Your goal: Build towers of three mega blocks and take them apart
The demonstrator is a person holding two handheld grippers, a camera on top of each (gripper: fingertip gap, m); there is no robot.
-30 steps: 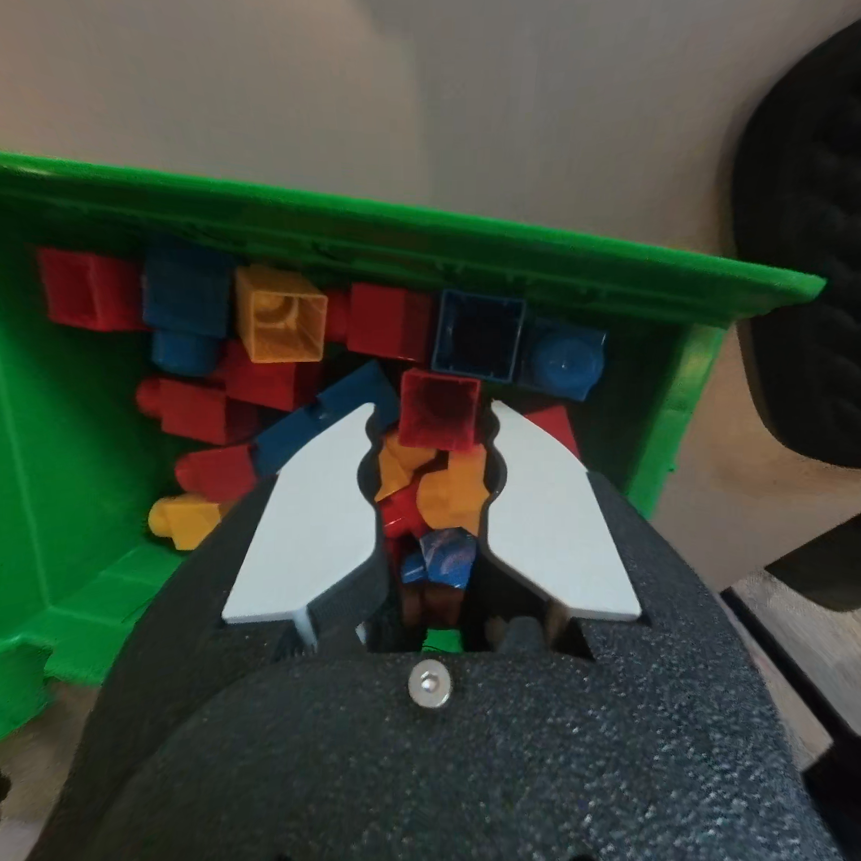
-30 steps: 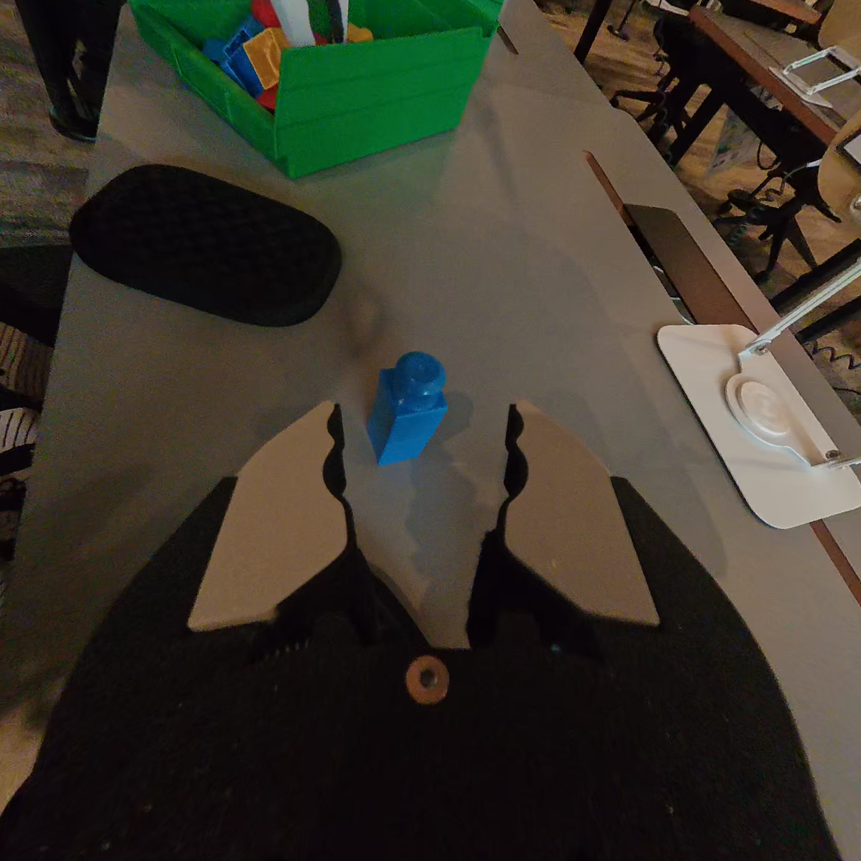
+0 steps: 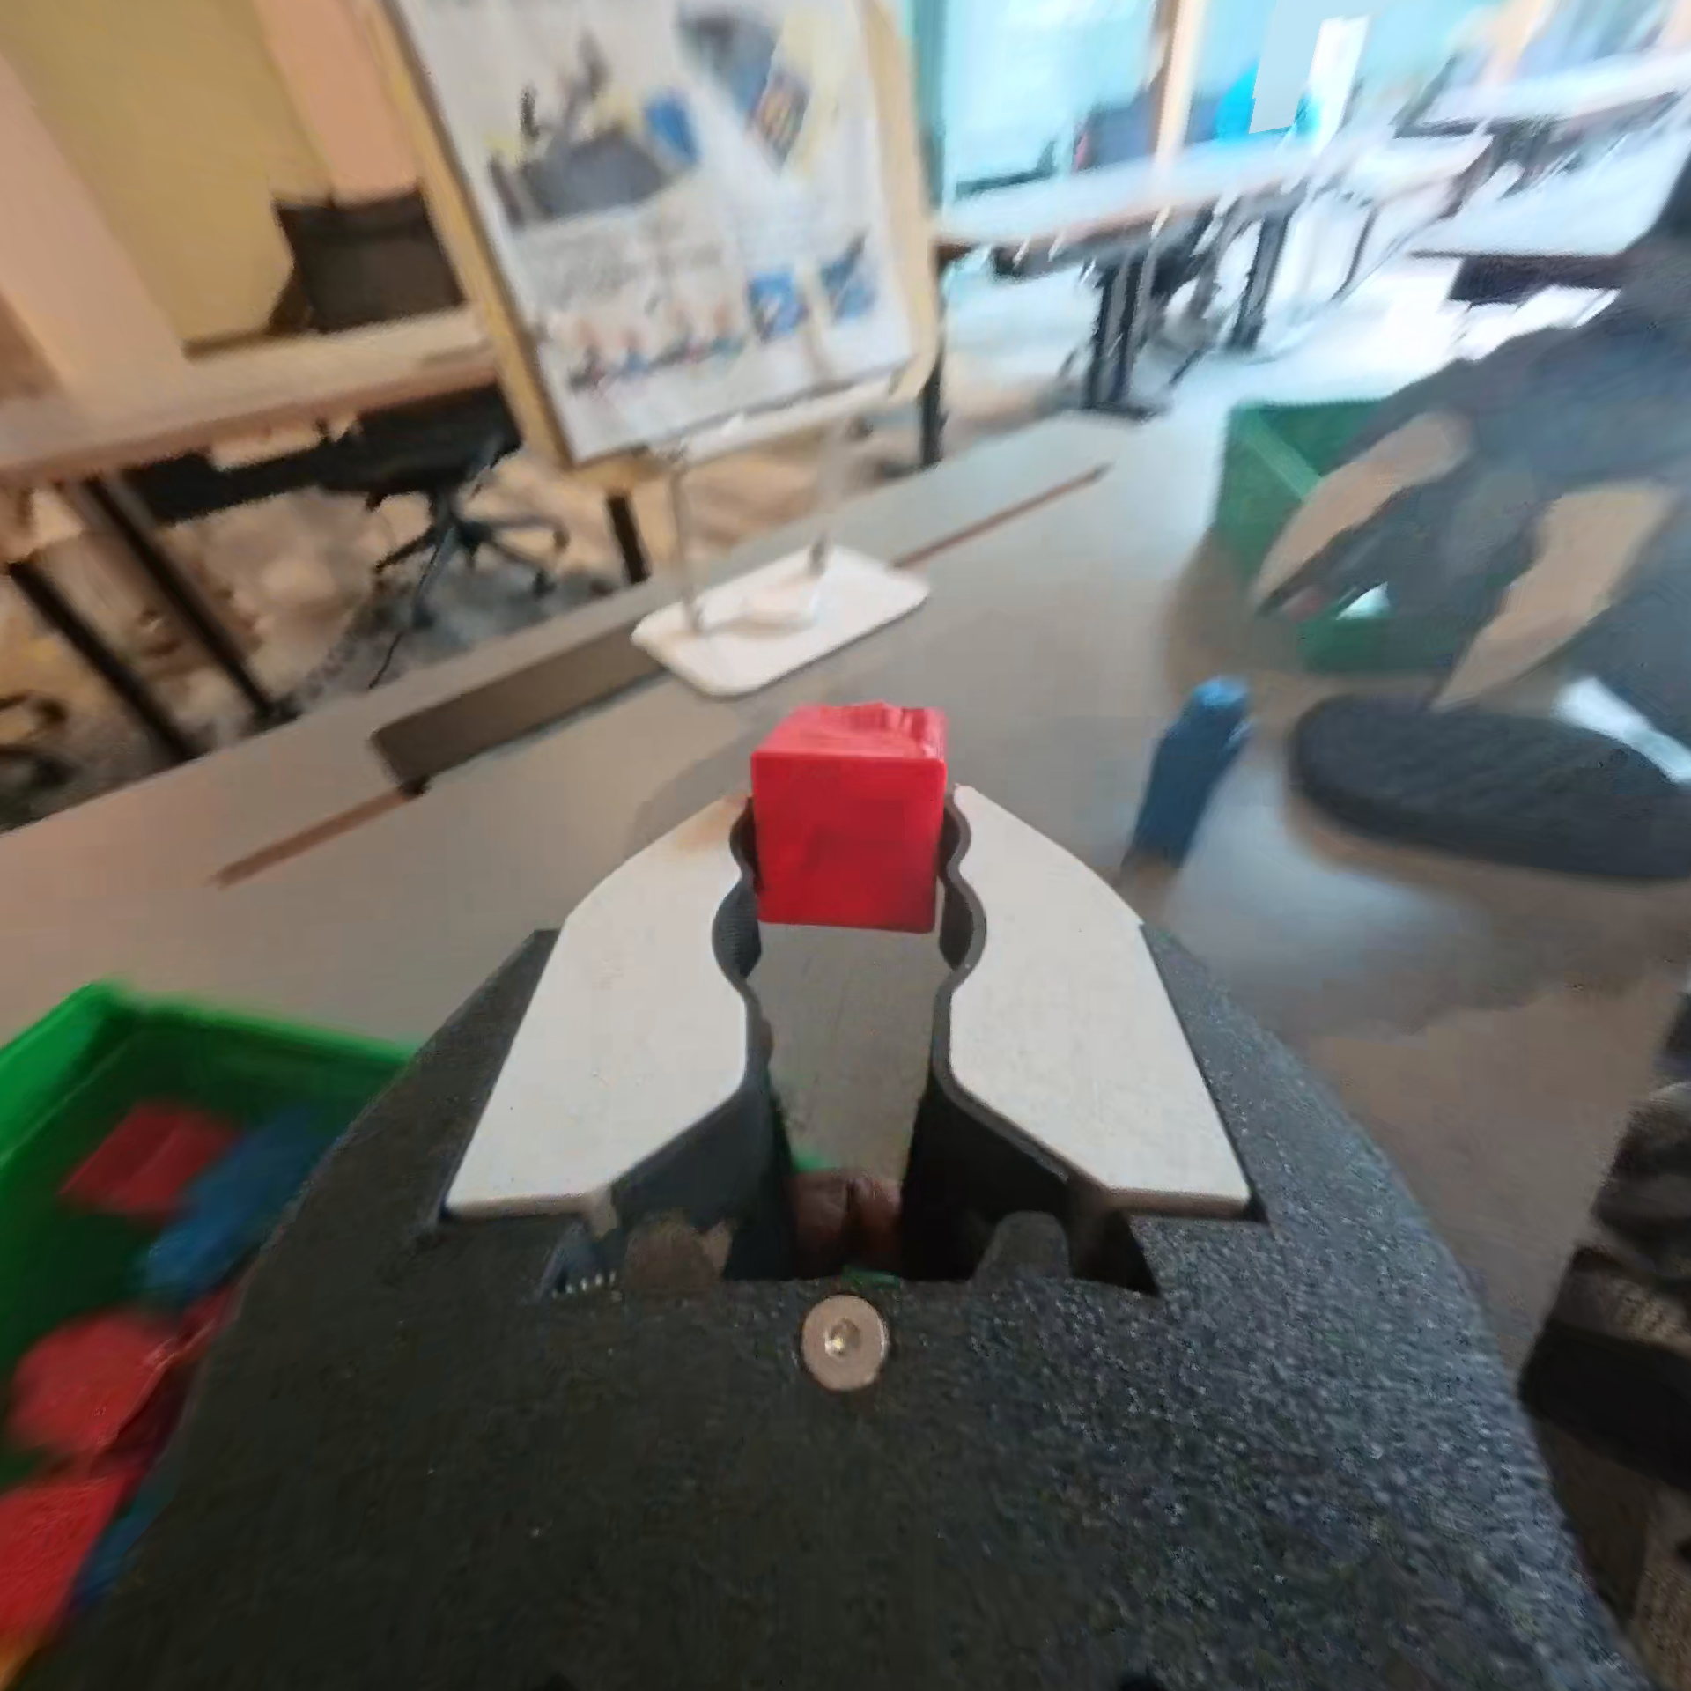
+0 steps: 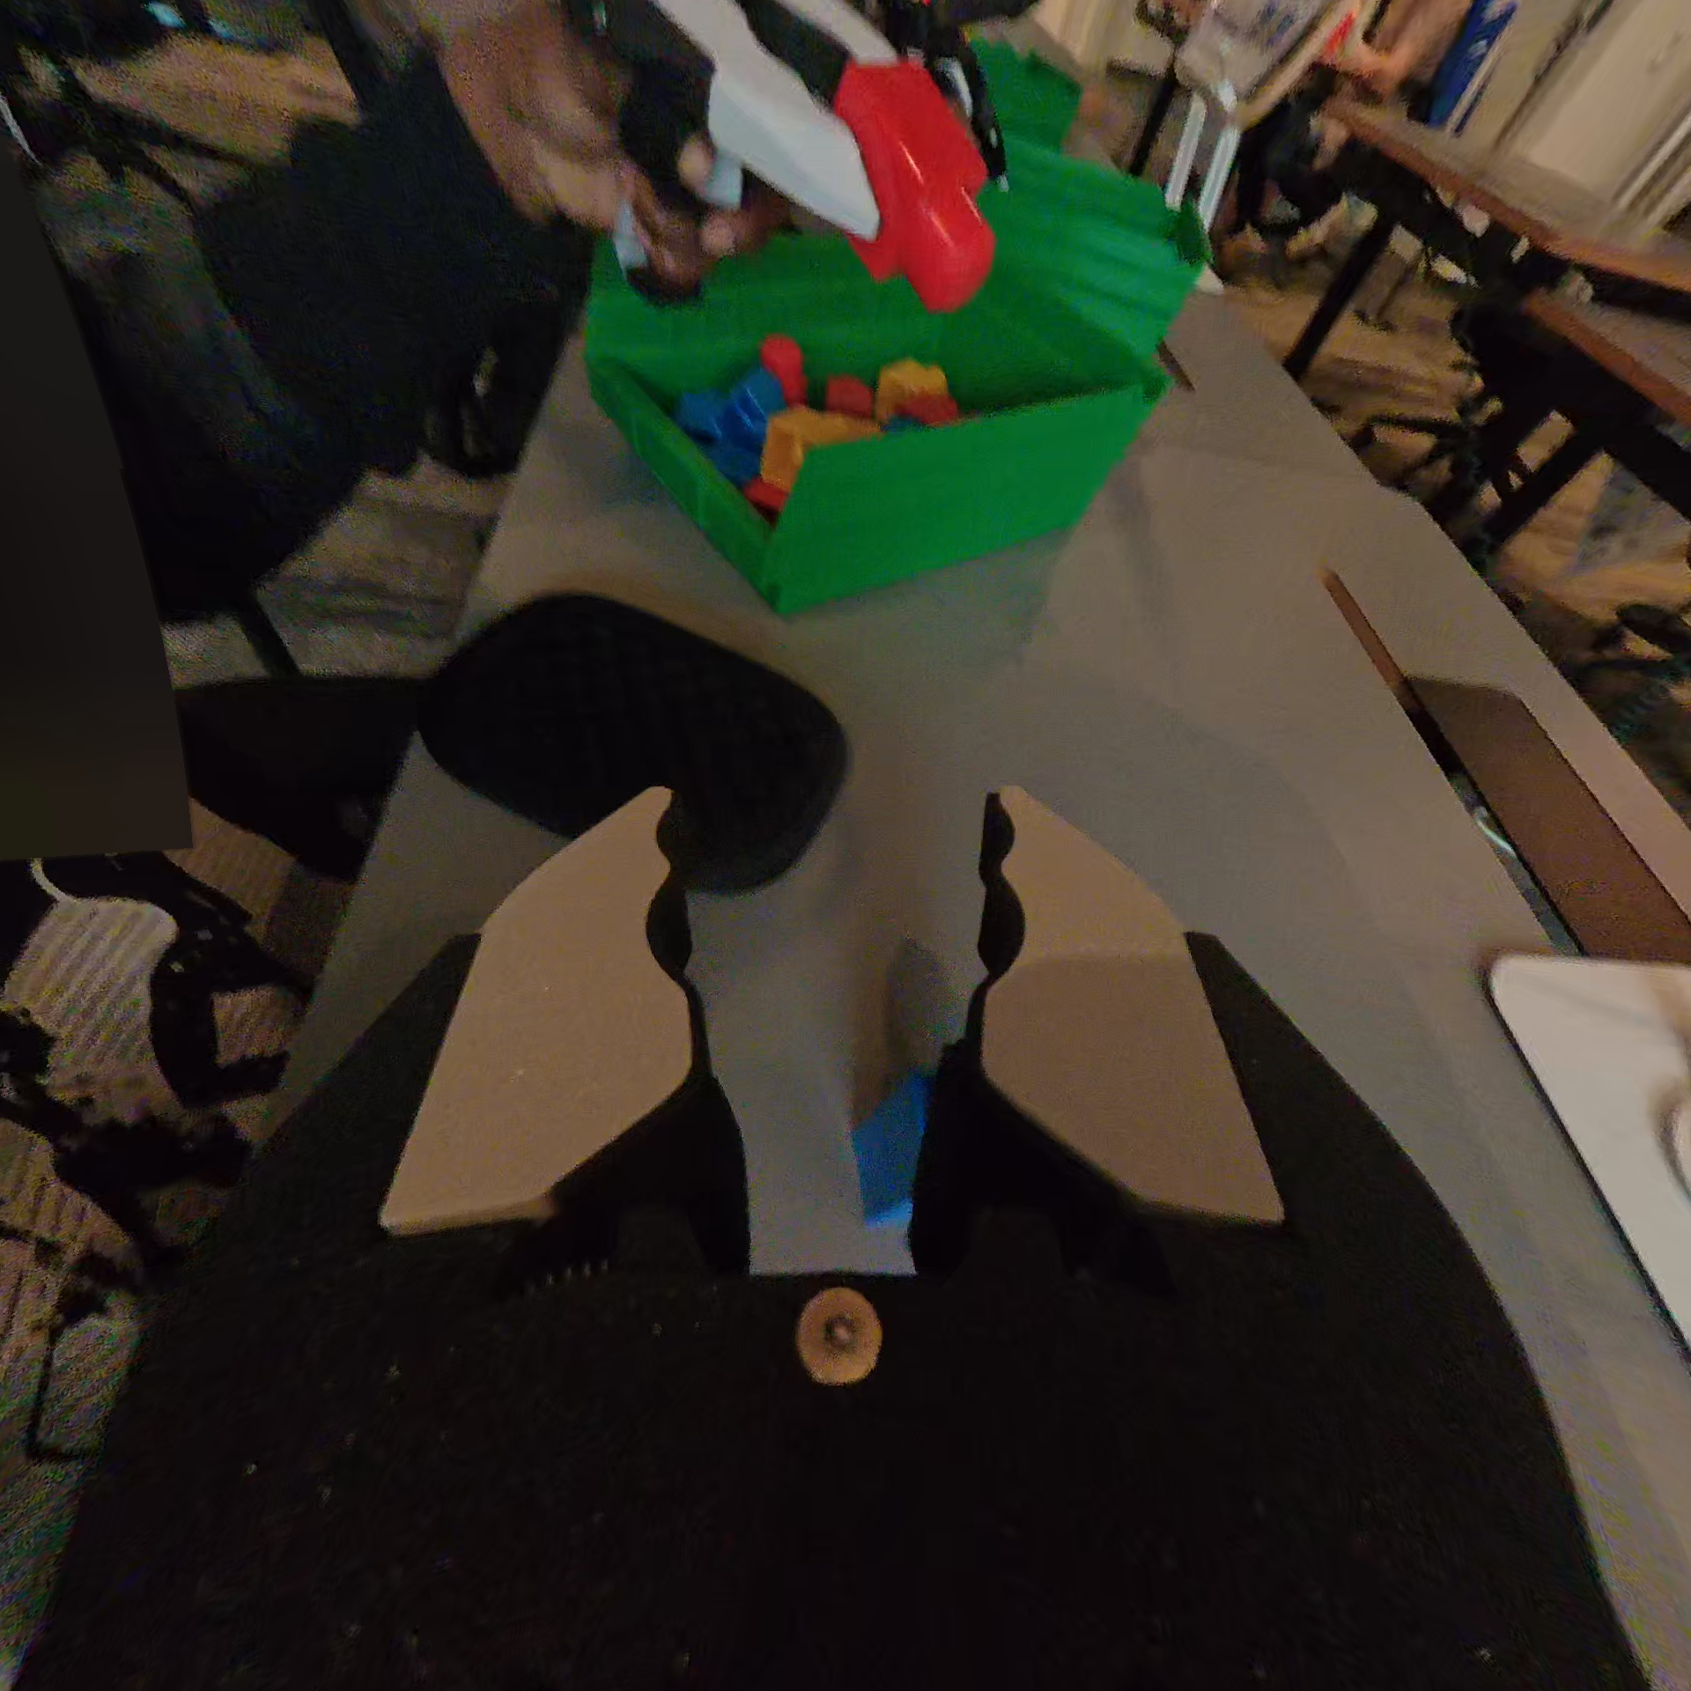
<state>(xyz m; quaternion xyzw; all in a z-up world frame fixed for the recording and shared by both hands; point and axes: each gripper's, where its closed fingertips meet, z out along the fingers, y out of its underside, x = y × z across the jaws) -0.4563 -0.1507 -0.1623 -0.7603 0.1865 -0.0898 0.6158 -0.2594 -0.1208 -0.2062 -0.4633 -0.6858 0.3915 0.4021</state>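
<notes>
Left tool (image 3: 846, 828) clamped on a red block (image 3: 846, 819), raised in the air above the grey worktop (image 3: 549, 878), white fingers (image 3: 631, 1034) pressing the block's two sides near their tips. Seen from the right wrist view as well: same red block (image 4: 920, 206) gripped high over the green bin (image 4: 933, 522), stud end pointing down and to the right, a hand (image 4: 586, 137) behind it on the handle. Much blur in the left wrist view.

Right tool (image 4: 828, 833) spread apart, holding nothing, hanging above the worktop. Blue block (image 4: 888, 1153) standing on the worktop, partly hidden behind the inner edge of the right-hand finger (image 4: 1098, 1034), low in the gap close to the tool's body. In the left wrist view, blue block (image 3: 1185, 778) upright on the worktop with the right tool (image 3: 1354, 631) above and behind it, not touching.

Green bin filled with red, blue and yellow blocks (image 4: 814, 421), set at the far end of the worktop. Black oval pad (image 4: 631, 723) lying between bin and right tool, near the worktop's left edge. White flat base (image 4: 1601, 1098) at the right edge, cut off by the frame. Corner of the bin (image 3: 137, 1098) also showing at lower left in the left wrist view, loose blocks inside it blurred.
</notes>
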